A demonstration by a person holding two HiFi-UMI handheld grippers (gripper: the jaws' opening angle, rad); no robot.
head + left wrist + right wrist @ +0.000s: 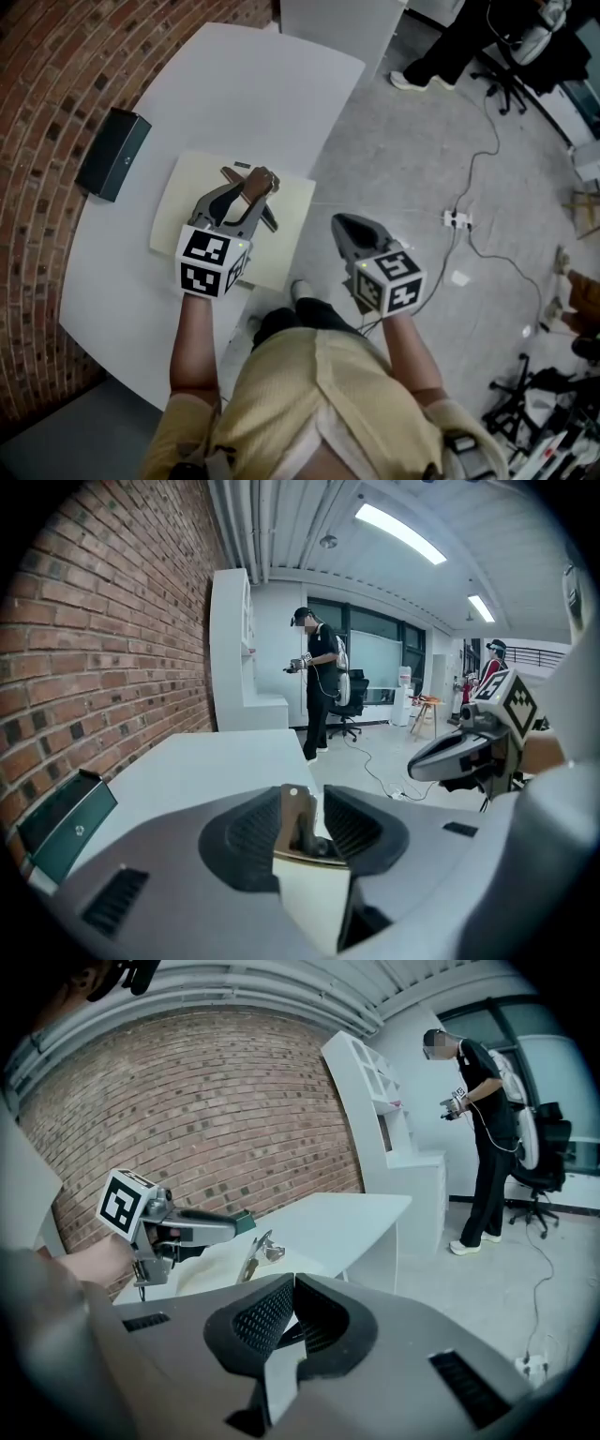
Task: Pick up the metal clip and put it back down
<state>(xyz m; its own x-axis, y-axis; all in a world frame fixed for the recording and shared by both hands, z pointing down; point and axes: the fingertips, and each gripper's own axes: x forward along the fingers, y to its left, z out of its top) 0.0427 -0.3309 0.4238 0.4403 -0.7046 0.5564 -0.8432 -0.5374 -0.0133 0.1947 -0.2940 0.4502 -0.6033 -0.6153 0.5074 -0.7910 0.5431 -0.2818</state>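
Observation:
The metal clip (261,180) rests on a cream mat (187,202) on the white table (253,84). My left gripper (251,195) reaches over the mat, its jaws around the clip. In the left gripper view the clip (298,819) stands upright between the ribbed pads (258,832). It sits close to the left pad, and a thin strip of mat shows between it and the right pad. From the right gripper view the clip (255,1252) stands tilted at the left gripper's (225,1227) tips. My right gripper (339,221) hangs beyond the table's edge over the floor, shut and empty (291,1302).
A dark box (112,155) lies on the table by the brick wall. A person (319,682) stands beyond the table's far end, next to a white shelf unit (239,658). A power strip (457,219) with cables lies on the floor, and an office chair (506,80) stands farther off.

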